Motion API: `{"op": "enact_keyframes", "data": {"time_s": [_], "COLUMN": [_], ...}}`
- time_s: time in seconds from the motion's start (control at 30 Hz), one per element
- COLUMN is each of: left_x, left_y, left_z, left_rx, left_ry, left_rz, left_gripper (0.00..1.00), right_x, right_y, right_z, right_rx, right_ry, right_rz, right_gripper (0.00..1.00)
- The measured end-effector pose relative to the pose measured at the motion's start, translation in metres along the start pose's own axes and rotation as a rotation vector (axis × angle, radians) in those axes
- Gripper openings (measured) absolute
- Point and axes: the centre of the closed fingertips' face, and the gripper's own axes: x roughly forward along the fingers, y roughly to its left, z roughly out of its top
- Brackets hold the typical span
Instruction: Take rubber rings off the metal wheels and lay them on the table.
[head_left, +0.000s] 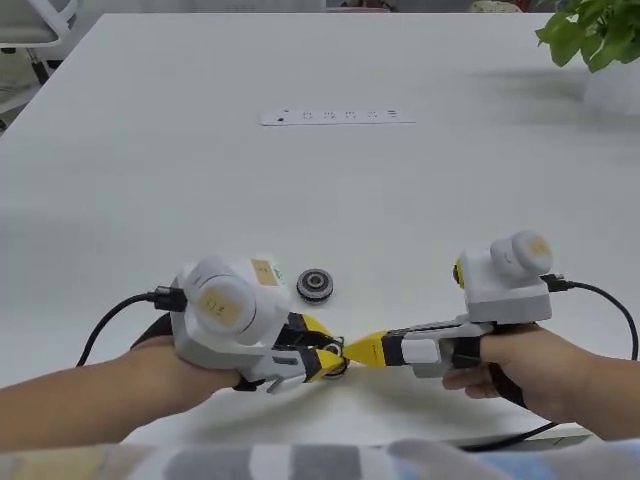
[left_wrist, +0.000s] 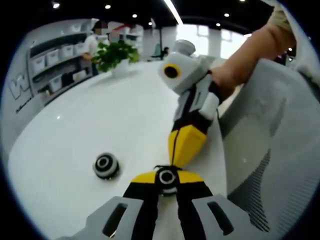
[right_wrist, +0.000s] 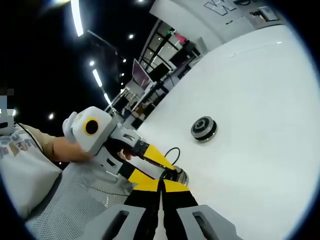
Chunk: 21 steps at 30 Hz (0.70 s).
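Head view: at the near edge of the table (head_left: 180, 180) we see the left gripper (head_left: 333, 363) pinching a wheel (head_left: 338, 357). The right gripper (head_left: 352, 352) meets it tip to tip, and a second wheel (head_left: 315, 284) lies just beyond.

Left gripper view: its own jaws clamp the wheel (left_wrist: 167, 179), and the right gripper (left_wrist: 173, 160) touches it (second wheel (left_wrist: 106, 165) apart, on the table).

Right gripper view: its own jaws are pressed together at the wheel (right_wrist: 179, 176). We cannot tell whether they nip rubber.
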Motion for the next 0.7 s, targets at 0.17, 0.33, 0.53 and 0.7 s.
{"op": "enact_keyframes", "data": {"time_s": [0.17, 0.33, 0.53, 0.7], "left_x": [0.0017, 0.0027, 0.0037, 0.0043], "left_y": [0.0019, 0.0025, 0.0016, 0.0032], "left_z": [0.0002, 0.0012, 0.0043, 0.004], "left_rx": [-0.003, -0.004, -0.009, -0.009], "left_ry": [-0.006, -0.012, -0.02, -0.025], "left_rz": [0.004, 0.009, 0.016, 0.019], "left_gripper": [0.13, 0.13, 0.13, 0.13], "right_x": [-0.0008, -0.0013, -0.0021, -0.002], "right_y": [0.0, 0.0003, 0.0011, 0.0029], "right_z": [0.0008, 0.0019, 0.004, 0.005], "right_rx": [0.012, 0.008, 0.02, 0.016], "right_ry": [-0.009, -0.014, -0.027, -0.031], "right_rz": [0.002, 0.002, 0.009, 0.013], "right_gripper": [0.0, 0.0, 0.0, 0.0]}}
